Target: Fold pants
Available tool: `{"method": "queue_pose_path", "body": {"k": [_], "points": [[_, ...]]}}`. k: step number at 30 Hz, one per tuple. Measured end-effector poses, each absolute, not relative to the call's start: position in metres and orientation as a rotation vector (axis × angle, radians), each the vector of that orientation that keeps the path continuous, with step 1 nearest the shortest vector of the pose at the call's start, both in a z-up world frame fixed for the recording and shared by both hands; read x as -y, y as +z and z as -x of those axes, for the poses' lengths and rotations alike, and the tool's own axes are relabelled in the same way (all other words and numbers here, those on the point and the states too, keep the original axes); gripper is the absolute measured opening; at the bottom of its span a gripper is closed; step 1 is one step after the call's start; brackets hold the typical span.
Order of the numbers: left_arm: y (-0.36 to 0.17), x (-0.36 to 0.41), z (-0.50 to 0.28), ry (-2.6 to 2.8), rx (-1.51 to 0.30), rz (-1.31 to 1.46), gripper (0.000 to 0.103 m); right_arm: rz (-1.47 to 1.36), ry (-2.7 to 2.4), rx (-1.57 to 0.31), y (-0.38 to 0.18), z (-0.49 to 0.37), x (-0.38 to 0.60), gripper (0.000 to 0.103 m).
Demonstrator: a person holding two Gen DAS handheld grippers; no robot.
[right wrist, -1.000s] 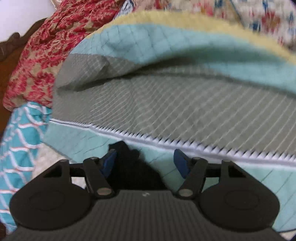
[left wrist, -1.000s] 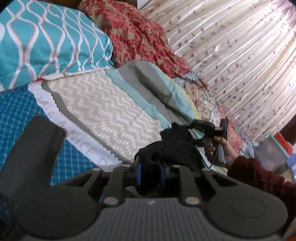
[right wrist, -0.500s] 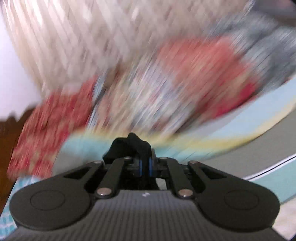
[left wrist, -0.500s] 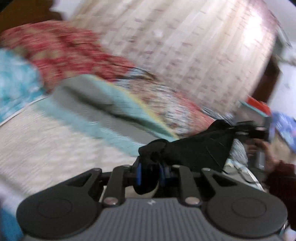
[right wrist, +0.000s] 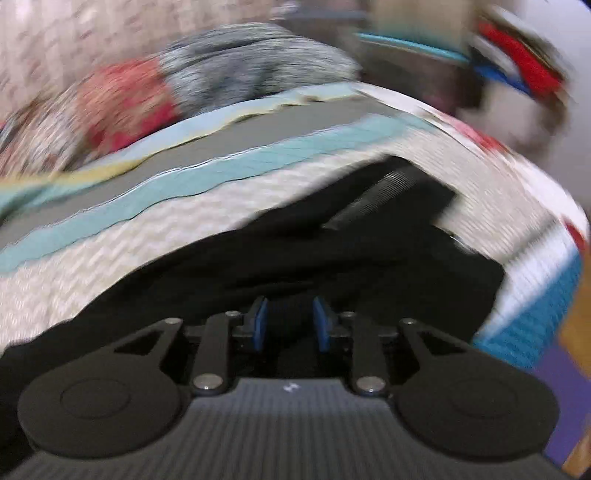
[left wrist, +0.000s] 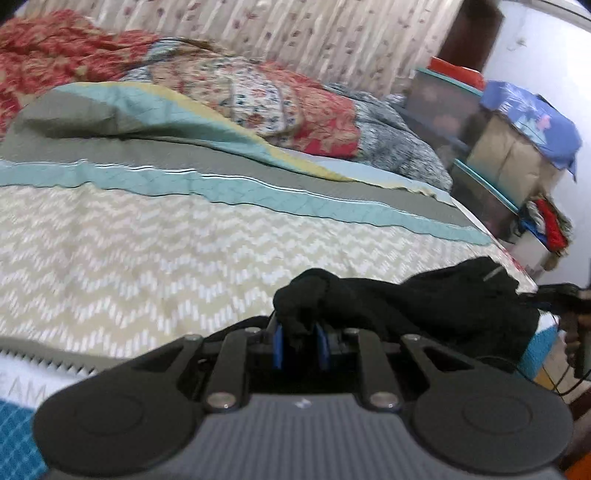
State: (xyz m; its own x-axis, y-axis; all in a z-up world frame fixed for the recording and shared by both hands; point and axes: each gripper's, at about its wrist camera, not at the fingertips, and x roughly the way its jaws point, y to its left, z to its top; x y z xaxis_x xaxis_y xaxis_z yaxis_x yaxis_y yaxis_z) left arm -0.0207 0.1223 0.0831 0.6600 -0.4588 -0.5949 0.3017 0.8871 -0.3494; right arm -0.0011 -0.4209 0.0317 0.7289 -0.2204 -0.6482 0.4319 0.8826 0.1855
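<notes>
Black pants (left wrist: 424, 299) stretch between both grippers above the quilted bedspread (left wrist: 155, 251). My left gripper (left wrist: 300, 341) is shut on a bunched corner of the pants, with cloth sticking up between its blue pads (left wrist: 277, 343). In the blurred right wrist view the pants (right wrist: 332, 251) spread out ahead, a ribbed waistband showing at the upper right. My right gripper (right wrist: 289, 325) has black cloth between its blue pads (right wrist: 260, 325), which stand a little apart. The right gripper also shows at the far right edge of the left wrist view (left wrist: 569, 295).
Crumpled floral blankets (left wrist: 288, 99) lie along the far side of the bed by a patterned curtain (left wrist: 295, 33). Stacked boxes and bins (left wrist: 491, 125) with a blue cloth on top stand past the bed's right end.
Both grippers have swung to the right along the bed with the pants. The right gripper closed on the cloth, and the pants now stretch wider between the two.
</notes>
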Motion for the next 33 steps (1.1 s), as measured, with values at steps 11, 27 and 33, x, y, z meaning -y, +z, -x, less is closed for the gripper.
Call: {"method": "queue_pose_path", "body": {"k": [11, 27, 33], "points": [[0.115, -0.117, 0.011, -0.306, -0.713, 0.254, 0.016, -0.805, -0.535, -0.476, 0.015, -0.003, 0.571, 0.031], [0.125, -0.199, -0.024, -0.033, -0.629, 0.537, 0.014, -0.887, -0.305, -0.393, 0.068, -0.087, 0.554, 0.009], [0.091, -0.230, -0.102, 0.061, -0.582, 0.580, 0.014, -0.770, -0.269, -0.411, 0.083, -0.191, 0.500, 0.010]]}}
